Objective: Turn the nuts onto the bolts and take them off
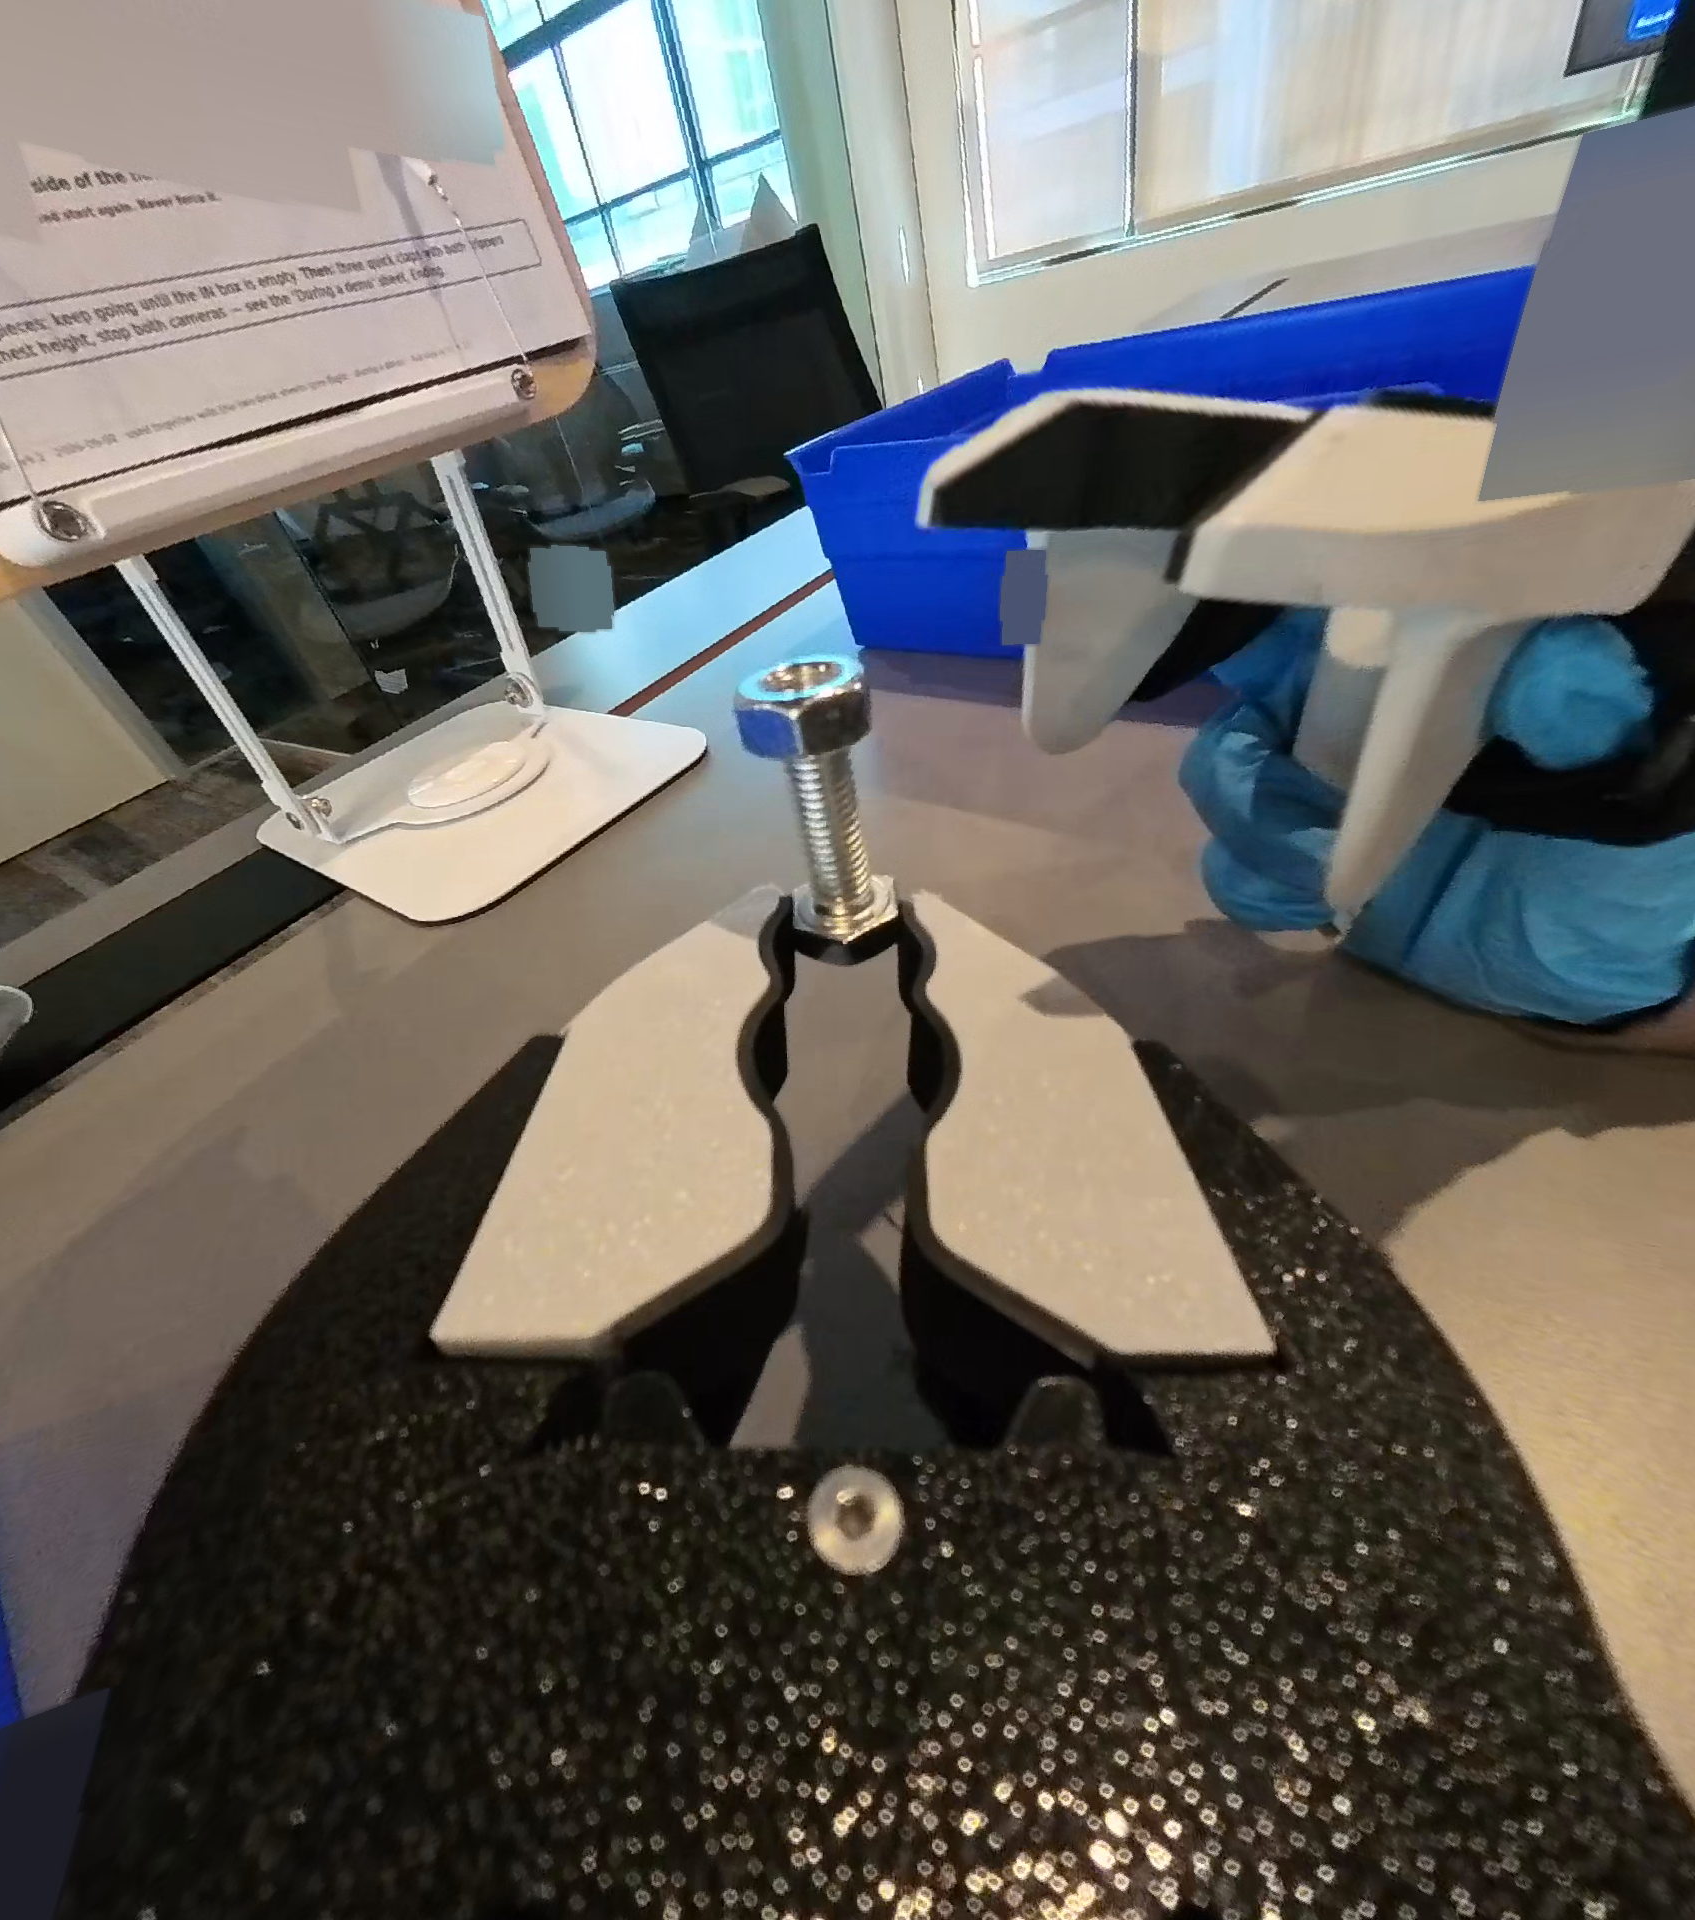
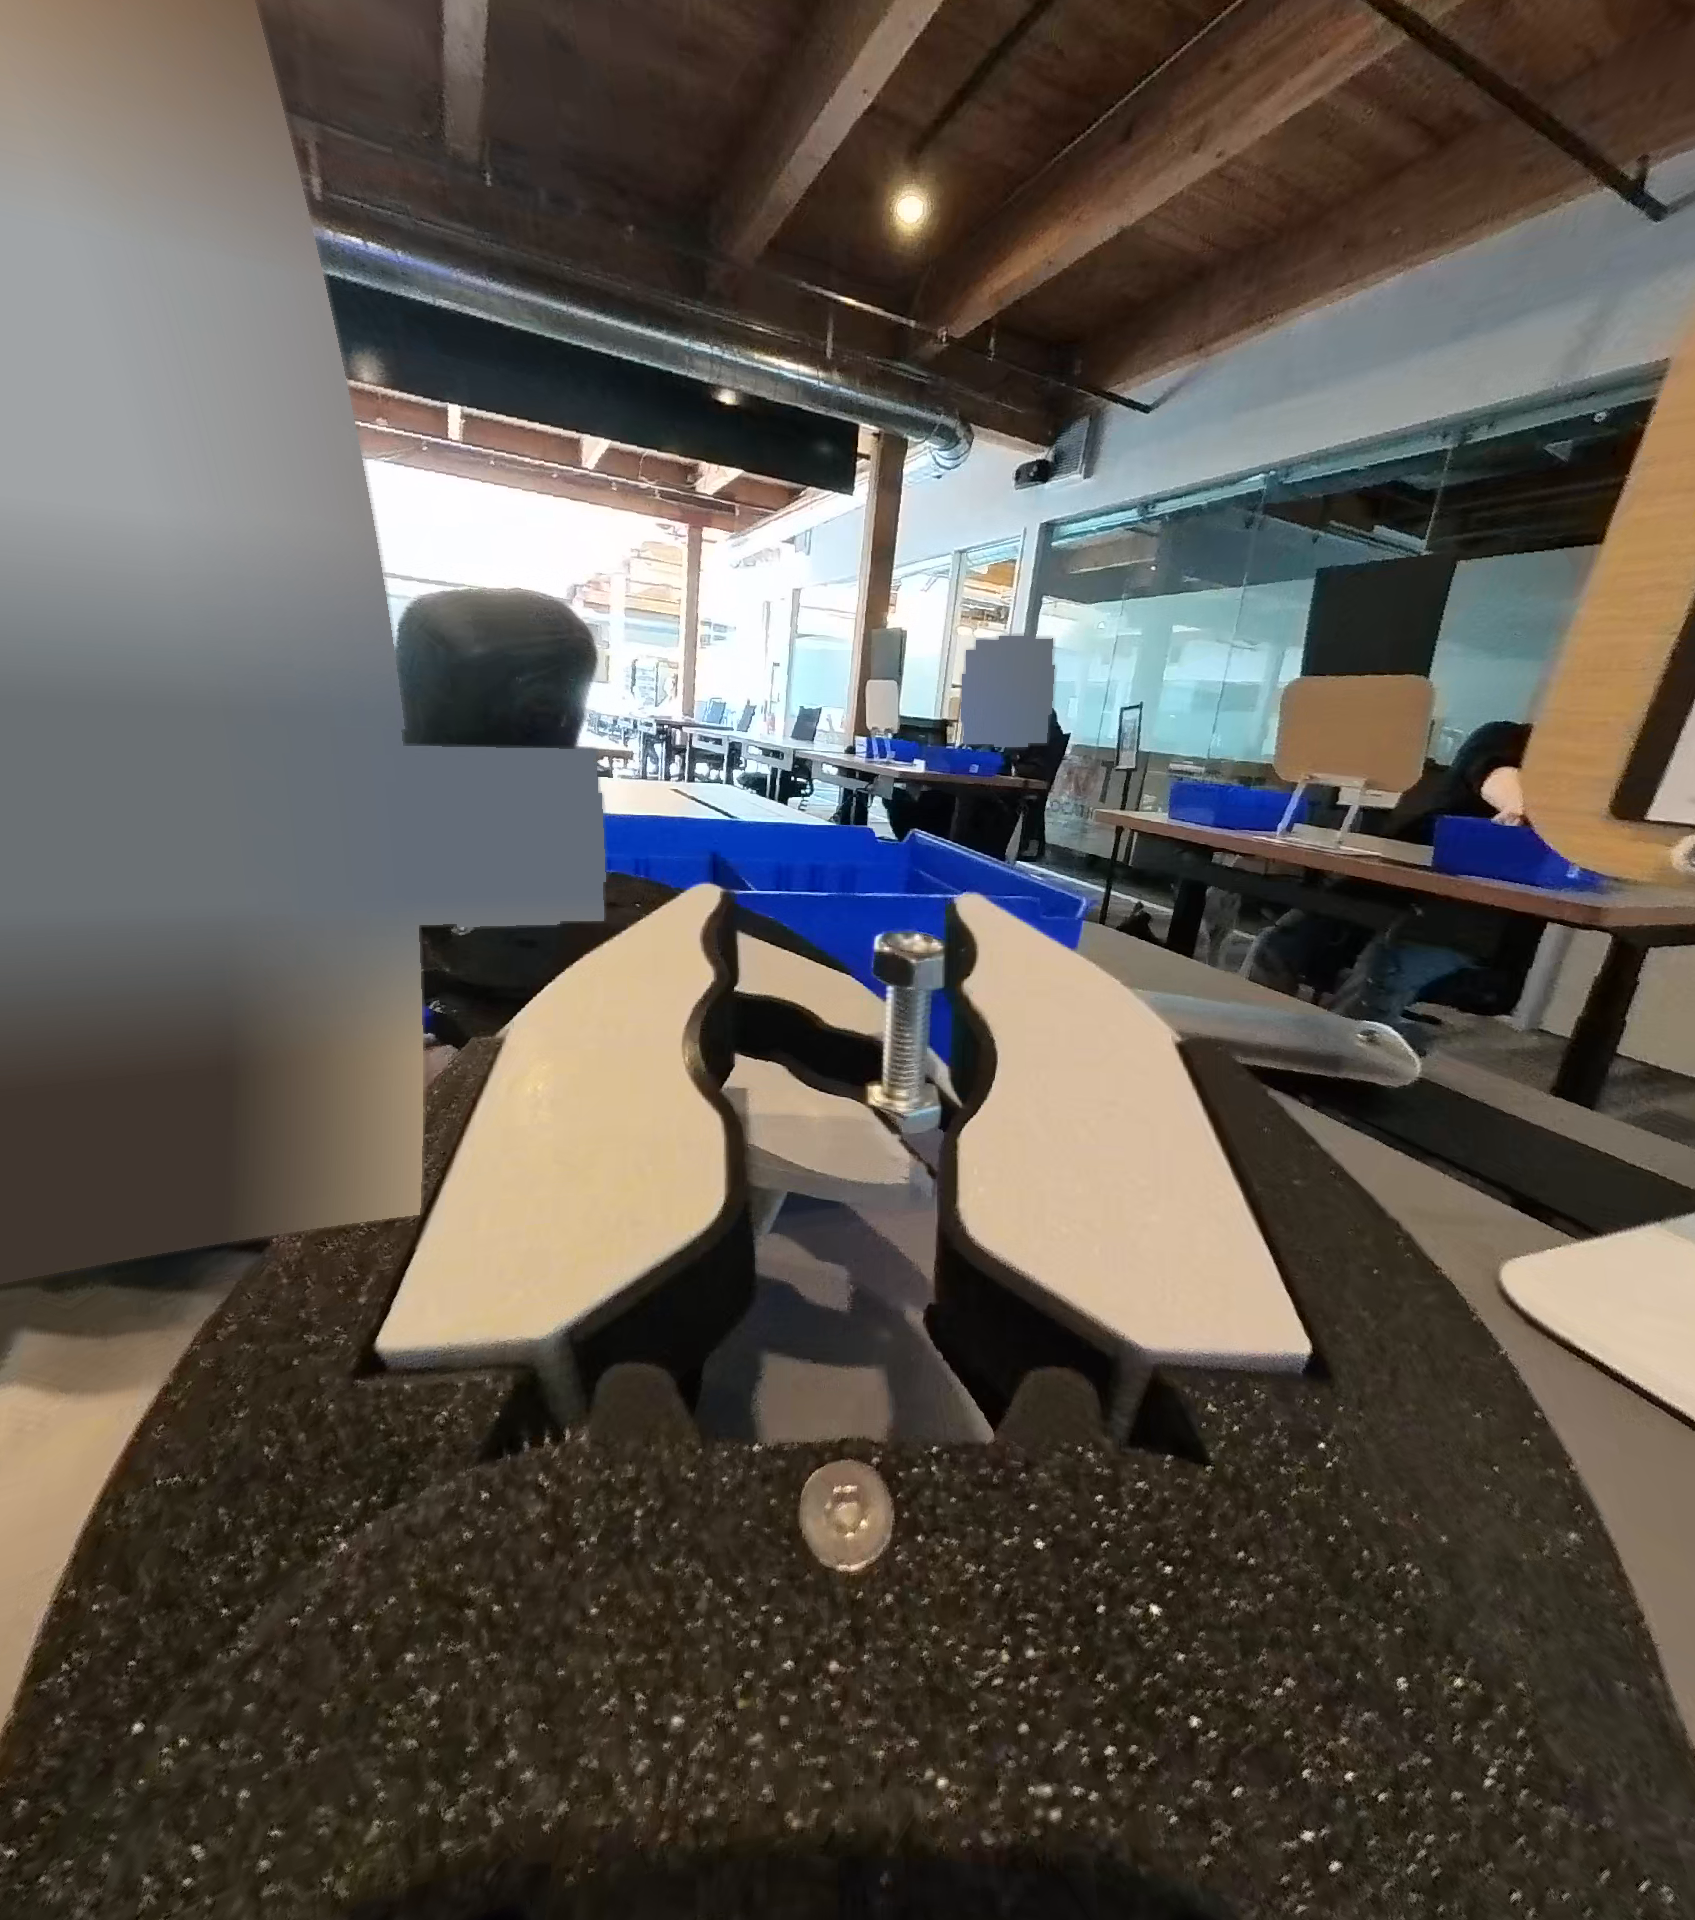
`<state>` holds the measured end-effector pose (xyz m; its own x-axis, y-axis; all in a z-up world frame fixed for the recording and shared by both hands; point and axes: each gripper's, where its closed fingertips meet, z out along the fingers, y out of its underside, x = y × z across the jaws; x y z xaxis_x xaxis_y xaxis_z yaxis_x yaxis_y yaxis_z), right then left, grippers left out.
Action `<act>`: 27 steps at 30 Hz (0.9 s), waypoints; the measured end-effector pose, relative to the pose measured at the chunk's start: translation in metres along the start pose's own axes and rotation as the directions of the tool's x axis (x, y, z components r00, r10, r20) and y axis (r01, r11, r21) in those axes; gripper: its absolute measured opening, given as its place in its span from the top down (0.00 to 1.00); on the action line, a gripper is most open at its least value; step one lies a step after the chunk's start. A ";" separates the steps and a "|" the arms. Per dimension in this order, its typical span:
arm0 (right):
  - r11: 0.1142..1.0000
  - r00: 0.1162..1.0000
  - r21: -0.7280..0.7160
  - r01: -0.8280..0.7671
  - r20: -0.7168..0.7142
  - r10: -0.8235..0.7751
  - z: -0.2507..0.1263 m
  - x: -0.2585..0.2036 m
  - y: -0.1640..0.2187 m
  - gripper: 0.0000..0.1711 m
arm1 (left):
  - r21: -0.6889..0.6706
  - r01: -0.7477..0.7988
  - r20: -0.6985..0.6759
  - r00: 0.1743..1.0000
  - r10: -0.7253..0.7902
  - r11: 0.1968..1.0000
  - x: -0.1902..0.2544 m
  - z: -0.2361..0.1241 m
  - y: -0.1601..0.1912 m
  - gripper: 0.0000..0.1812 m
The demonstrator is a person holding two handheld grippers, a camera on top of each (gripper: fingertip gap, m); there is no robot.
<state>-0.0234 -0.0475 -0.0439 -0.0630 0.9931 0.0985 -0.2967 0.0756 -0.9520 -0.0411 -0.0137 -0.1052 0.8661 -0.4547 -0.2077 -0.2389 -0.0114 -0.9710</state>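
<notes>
Clamping the bolt (image 1: 830,831) head in our left gripper (image 1: 841,935), we bring the released right gripper (image 2: 843,935) squarely around the nut (image 1: 801,712) atop it.

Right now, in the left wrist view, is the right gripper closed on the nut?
No. The right gripper hovers open, off to the side of the nut atop the bolt.

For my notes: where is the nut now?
The nut sits atop the upright bolt, whose head the left tongs grip; right tongs hover open beside.
</notes>
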 end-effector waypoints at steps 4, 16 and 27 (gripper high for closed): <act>1.000 1.000 -0.012 0.003 0.018 -0.002 0.001 -0.003 0.002 0.78 | 0.005 0.008 -0.001 1.000 -0.008 1.000 -0.001 -0.001 -0.001 0.90; 0.995 1.000 -0.099 0.022 -0.007 -0.023 0.008 0.000 0.016 0.80 | -0.017 -0.026 -0.011 1.000 0.026 1.000 0.004 0.002 0.002 0.90; 0.991 1.000 -0.134 -0.010 -0.002 0.010 0.008 0.000 0.022 0.84 | -0.011 -0.010 -0.009 1.000 0.010 1.000 0.002 0.001 0.001 0.90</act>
<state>-0.0378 -0.0465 -0.0626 -0.0640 0.9940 0.0883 -0.1662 0.0766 -0.9831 -0.0392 -0.0139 -0.1071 0.8599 -0.4624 -0.2162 -0.2521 -0.0163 -0.9676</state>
